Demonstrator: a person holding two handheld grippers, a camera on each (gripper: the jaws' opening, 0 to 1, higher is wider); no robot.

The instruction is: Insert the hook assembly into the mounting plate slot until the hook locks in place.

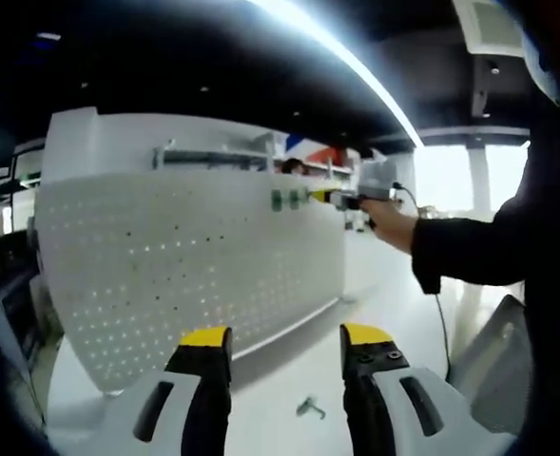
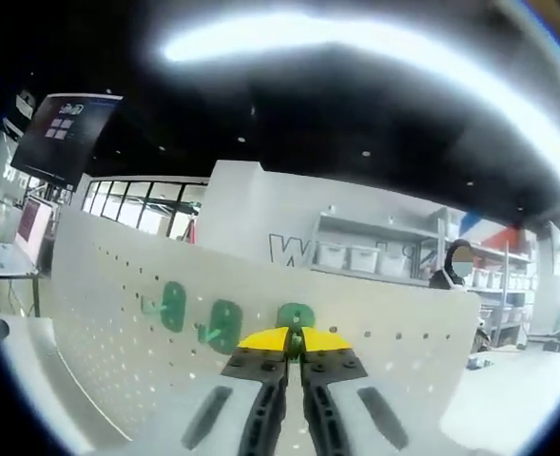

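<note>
At the pegboard (image 2: 375, 313), the right gripper (image 2: 296, 344) is clamped on a green hook (image 2: 296, 316), right of two mounted hooks (image 2: 199, 318). Push squarely until it locks. The left gripper (image 1: 284, 347) hangs open, empty.

Looks like an industrial lab or workshop hall, not a home. There's a big white pegboard panel (image 1: 194, 256) standing on a white desk (image 1: 289, 380), metal shelving with storage bins (image 2: 370, 255) on the far wall, a dark ceiling with long strip lights (image 1: 346, 57), and a hanging wall screen (image 2: 66, 138) far left.
</note>
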